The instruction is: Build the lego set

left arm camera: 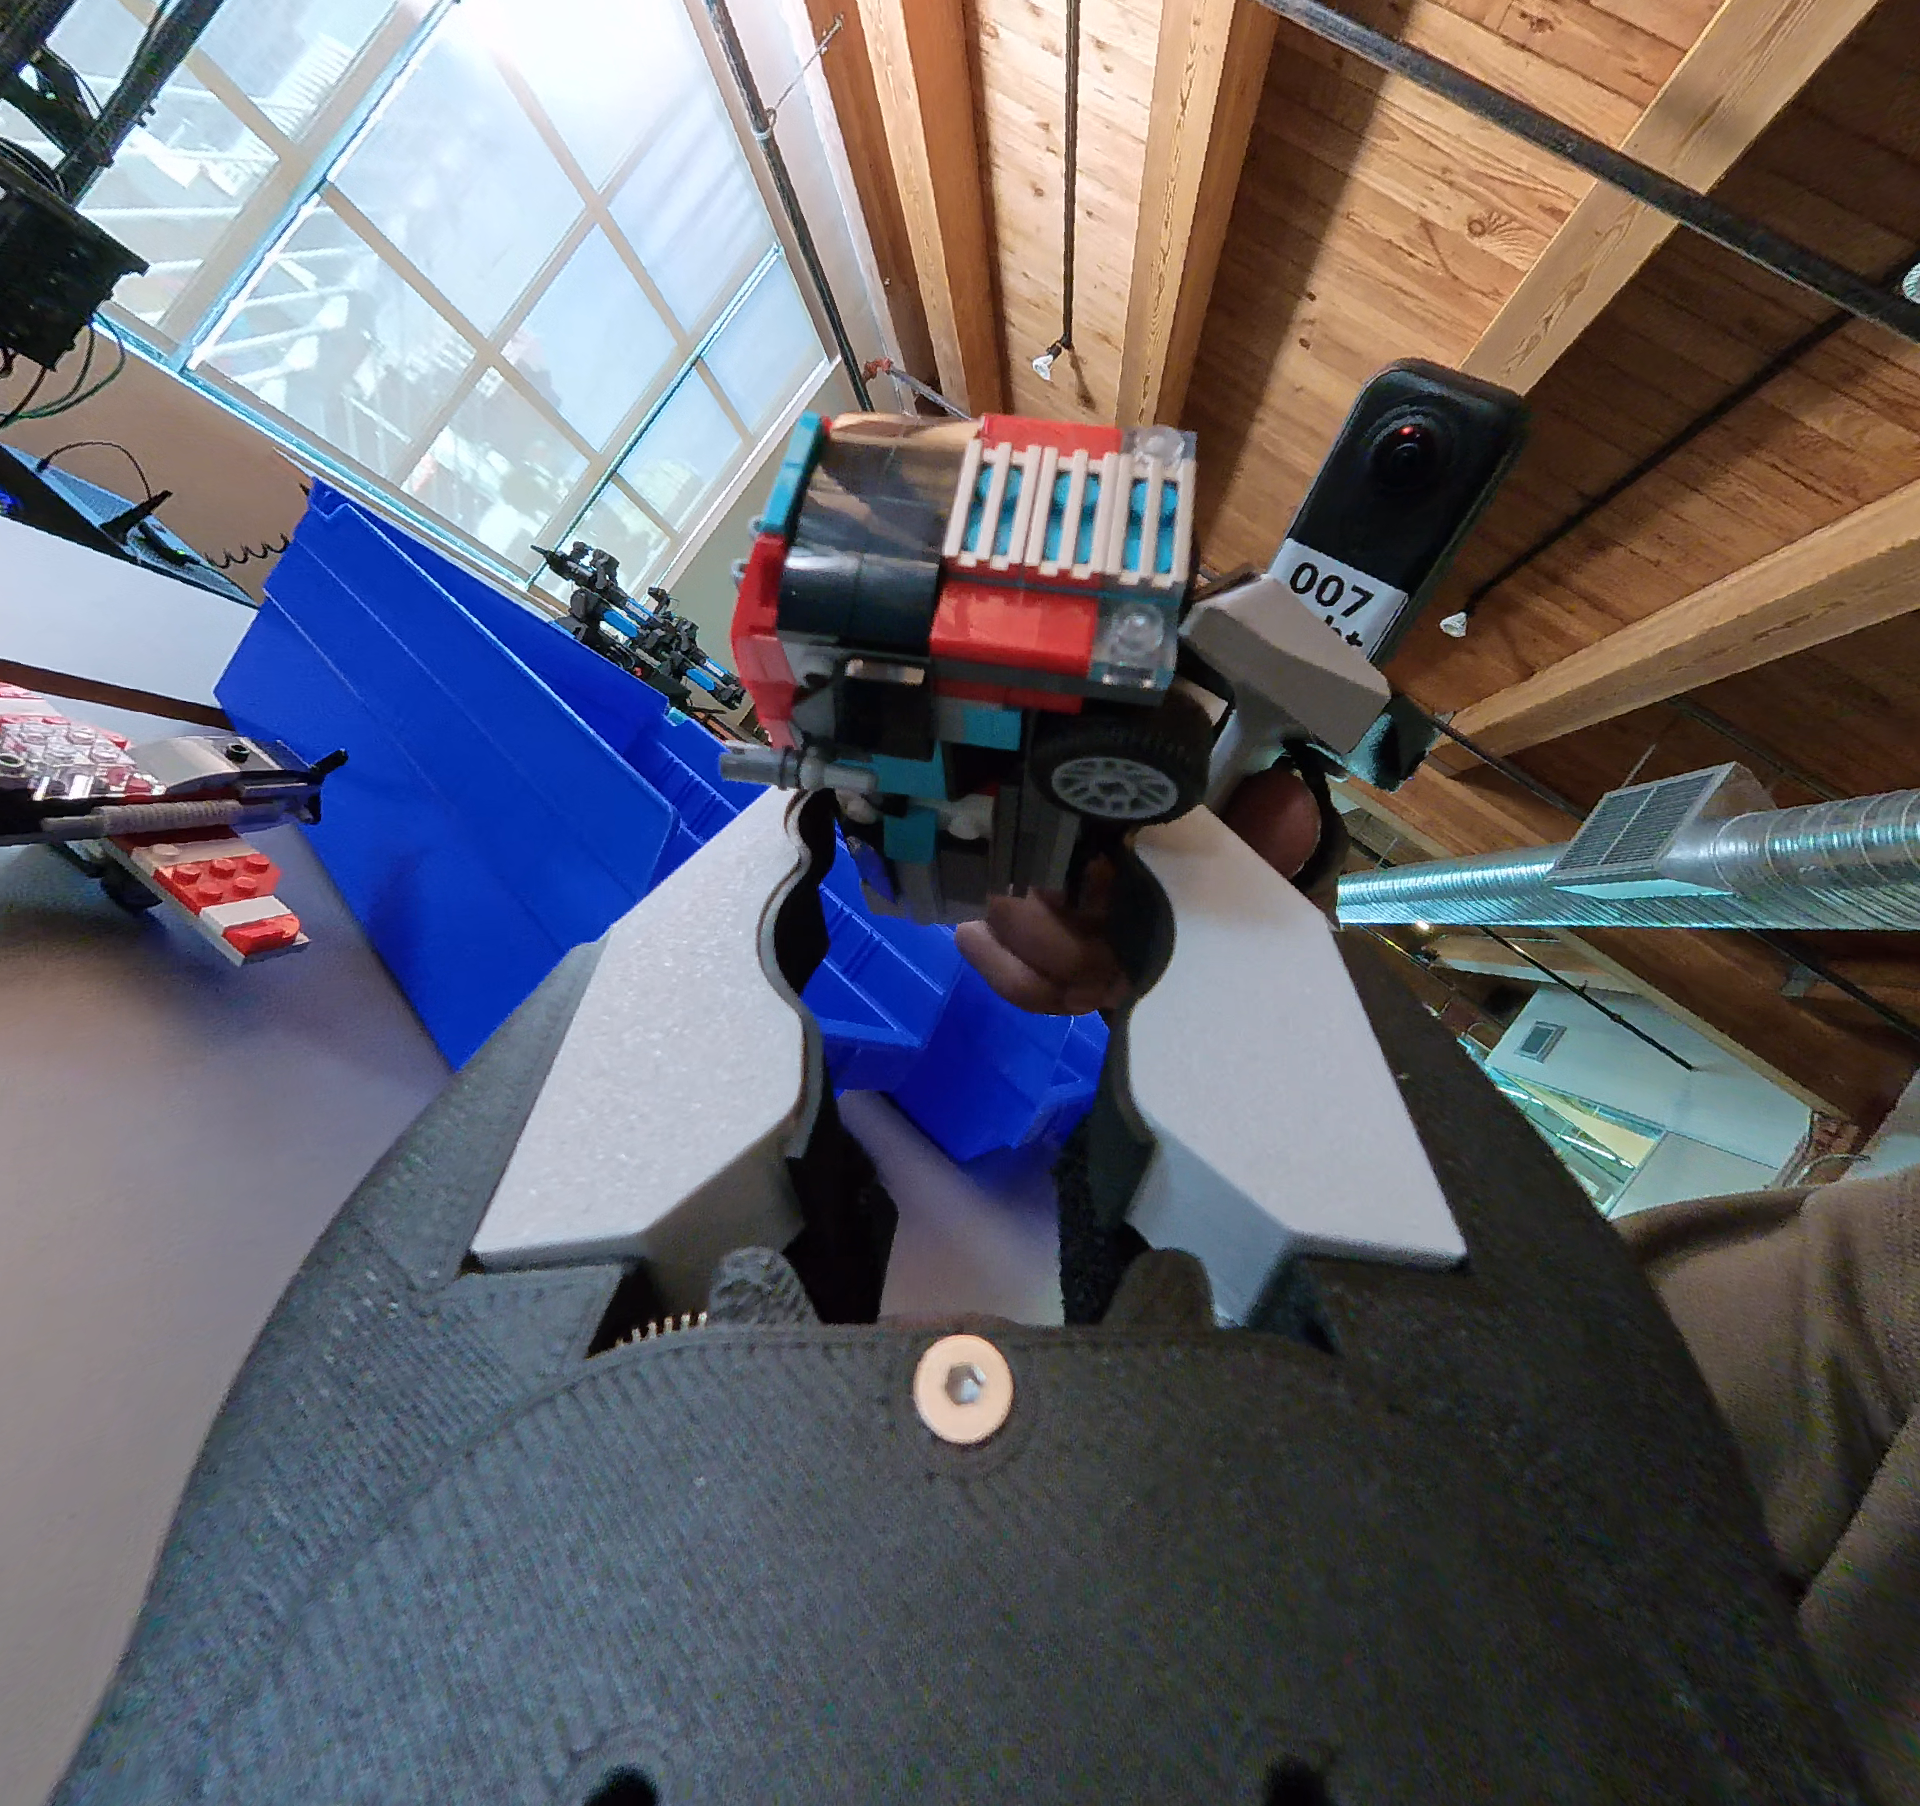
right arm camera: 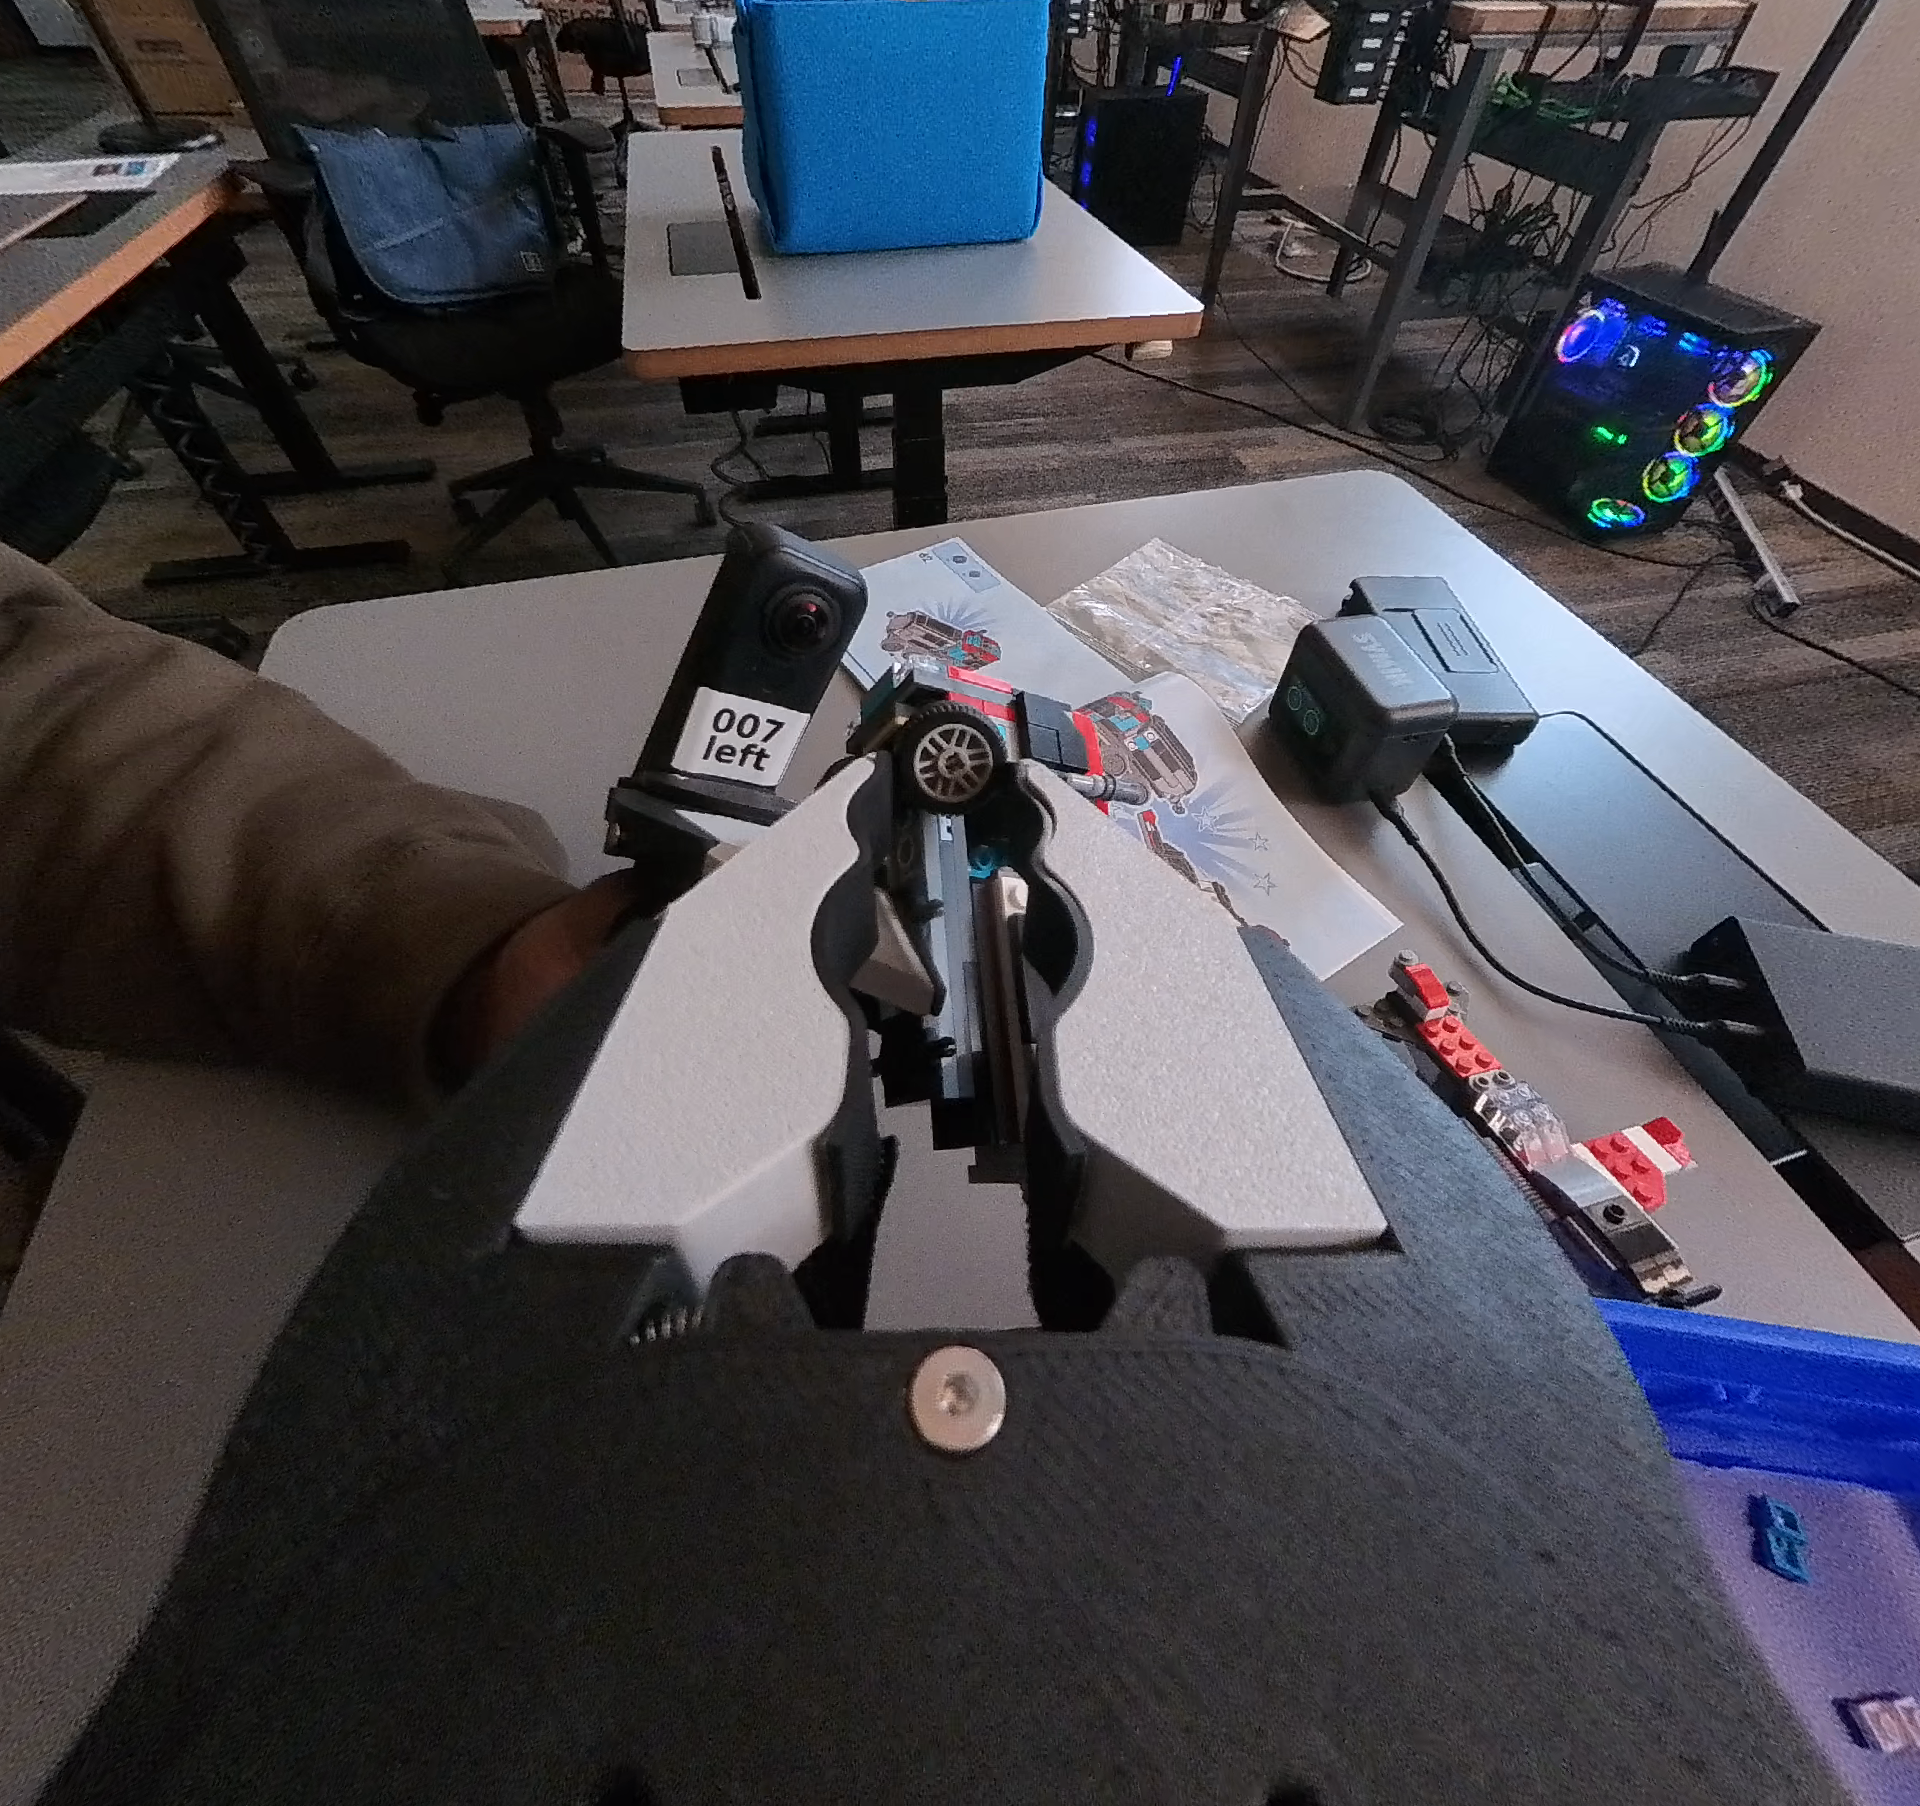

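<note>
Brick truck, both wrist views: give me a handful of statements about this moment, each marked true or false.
1. The brick truck sits between the fingers of the right gripper. True.
2. The truck's visible wheel has a red hub. False: the hub is grey.
3. The instruction sheet lies inside the blue bin. False: it lies flat on the table.
4. A loose red-and-white brick assembly lies on the table. True.
5. The truck rests on the table. False: it is held up off it.
</note>
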`<action>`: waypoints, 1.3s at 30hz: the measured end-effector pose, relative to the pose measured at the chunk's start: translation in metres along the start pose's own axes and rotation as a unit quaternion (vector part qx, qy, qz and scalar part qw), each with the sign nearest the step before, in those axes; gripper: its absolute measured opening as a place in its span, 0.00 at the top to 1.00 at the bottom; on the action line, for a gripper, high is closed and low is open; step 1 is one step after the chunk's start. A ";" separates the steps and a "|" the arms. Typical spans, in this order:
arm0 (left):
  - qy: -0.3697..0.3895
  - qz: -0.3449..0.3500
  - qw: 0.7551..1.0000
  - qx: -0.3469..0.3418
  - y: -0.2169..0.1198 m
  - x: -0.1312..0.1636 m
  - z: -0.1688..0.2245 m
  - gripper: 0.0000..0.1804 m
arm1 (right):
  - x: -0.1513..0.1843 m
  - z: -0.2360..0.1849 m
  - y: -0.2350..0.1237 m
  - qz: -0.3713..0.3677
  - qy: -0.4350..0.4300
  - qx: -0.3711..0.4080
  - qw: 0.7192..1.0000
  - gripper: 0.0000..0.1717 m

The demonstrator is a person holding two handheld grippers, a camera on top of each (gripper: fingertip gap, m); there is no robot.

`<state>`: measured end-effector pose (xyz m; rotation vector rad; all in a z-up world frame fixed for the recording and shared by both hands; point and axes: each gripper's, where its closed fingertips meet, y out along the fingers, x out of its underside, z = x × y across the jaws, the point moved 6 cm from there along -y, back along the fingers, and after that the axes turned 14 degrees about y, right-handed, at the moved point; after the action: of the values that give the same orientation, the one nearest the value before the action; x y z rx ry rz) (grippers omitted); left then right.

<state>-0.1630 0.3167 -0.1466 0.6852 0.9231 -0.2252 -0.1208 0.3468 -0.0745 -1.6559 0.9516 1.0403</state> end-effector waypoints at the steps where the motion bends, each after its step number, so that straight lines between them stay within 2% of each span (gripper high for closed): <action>1: -0.001 0.001 1.000 0.002 0.000 0.000 0.000 0.70 | 0.000 0.000 0.000 0.000 -0.001 0.000 1.000 0.86; 19: 0.001 0.023 0.999 0.037 0.001 -0.003 0.010 0.71 | -0.001 -0.008 -0.005 -0.009 -0.035 -0.008 0.999 0.87; 39: 0.027 0.003 0.999 0.019 0.002 -0.001 0.010 0.71 | -0.003 -0.004 -0.011 0.010 0.013 -0.062 0.998 0.91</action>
<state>-0.1558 0.3119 -0.1403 0.7308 0.9701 -0.2211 -0.1109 0.3465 -0.0677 -1.7688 0.9393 1.1129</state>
